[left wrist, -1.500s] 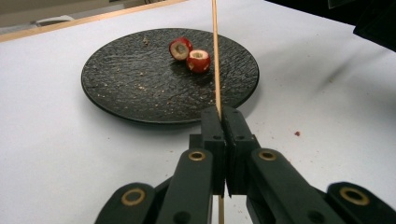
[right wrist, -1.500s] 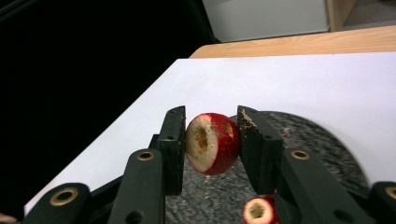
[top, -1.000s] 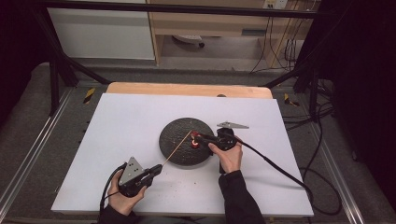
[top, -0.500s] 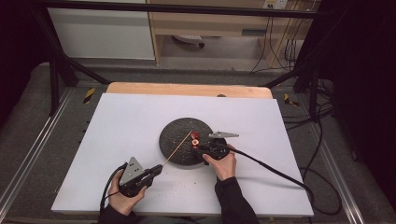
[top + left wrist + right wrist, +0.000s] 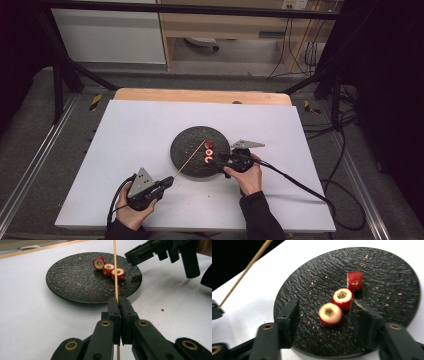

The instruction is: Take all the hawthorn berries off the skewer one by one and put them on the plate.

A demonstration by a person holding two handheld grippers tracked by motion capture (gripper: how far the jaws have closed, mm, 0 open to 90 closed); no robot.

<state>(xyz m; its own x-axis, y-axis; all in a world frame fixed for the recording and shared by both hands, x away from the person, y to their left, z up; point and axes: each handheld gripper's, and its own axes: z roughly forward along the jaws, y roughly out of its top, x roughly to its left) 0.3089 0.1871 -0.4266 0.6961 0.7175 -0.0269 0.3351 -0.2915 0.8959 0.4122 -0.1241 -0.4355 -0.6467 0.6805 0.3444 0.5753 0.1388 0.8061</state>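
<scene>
a: where are the fruit bits?

b: three little red fruit rings (image 5: pixel 330 314) sit close in a row on the black plate (image 5: pixel 186 150), in the middle of the white tabletop (image 5: pixel 130 130).

a: what is the left gripper (image 5: pixel 119 305) doing?

b: its jaws are squeezed tight on a thin wooden stick (image 5: pixel 115 267). the stick points out over the plate.

a: and the right gripper (image 5: pixel 325 312)?

b: its jaws have just been opening. they stand partly apart with the nearest ring between them, not pressing it. the far jaw looks close to the middle ring, but it's blurry, so i can't say if it touches.

a: how will a ring feel?

b: light and soft, i think, with a hole in the middle. squeeze too hard and it may squash. the cut sides could be wet and slippery.

a: where to hold it?

b: on the red skin, both sides, gently, so the hole stays free for the stick. the stick is stiff but thin, so it could snap.
</scene>
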